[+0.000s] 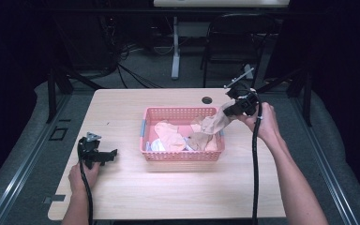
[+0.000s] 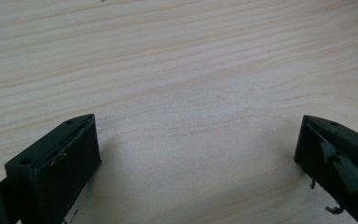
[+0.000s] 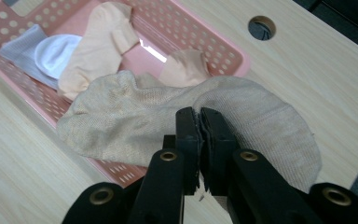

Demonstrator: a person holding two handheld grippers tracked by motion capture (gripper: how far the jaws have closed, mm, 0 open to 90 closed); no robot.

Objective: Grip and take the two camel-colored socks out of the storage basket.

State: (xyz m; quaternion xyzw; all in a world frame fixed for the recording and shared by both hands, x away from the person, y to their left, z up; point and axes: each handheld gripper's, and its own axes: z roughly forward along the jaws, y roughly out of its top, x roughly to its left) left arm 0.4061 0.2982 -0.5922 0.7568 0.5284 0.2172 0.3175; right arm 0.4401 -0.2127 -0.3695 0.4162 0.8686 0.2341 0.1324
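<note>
- Tongs, left (image 1: 114, 153): rest on the table (image 1: 178, 192) near the front left, well apart from the basket (image 1: 183, 155). Jaws stand wide in the left gripper view, bare wood between them, nothing held.
- Tongs, right (image 3: 200, 116): jaws pinched together on a tan sock (image 3: 135, 121). Fabric is caught at the tips only, near the sock's edge.
- Sock: lifted, draped over the basket's right rim. One end hangs inside, the other spreads out over the table on the far right.
- Basket: pink, mid-table. Inside lie peach socks (image 3: 103, 39) and a white one (image 3: 56, 53).
- Cable hole (image 3: 262, 27) sits just beyond the basket, on the far side.
- Risk, as I judge it: the thin tip hold could slip if the knit stretches, dropping the sock back in.
- Risk: the trailing end could snag the perforated rim or drag a peach sock along, and a hard pull could shift the light basket.
</note>
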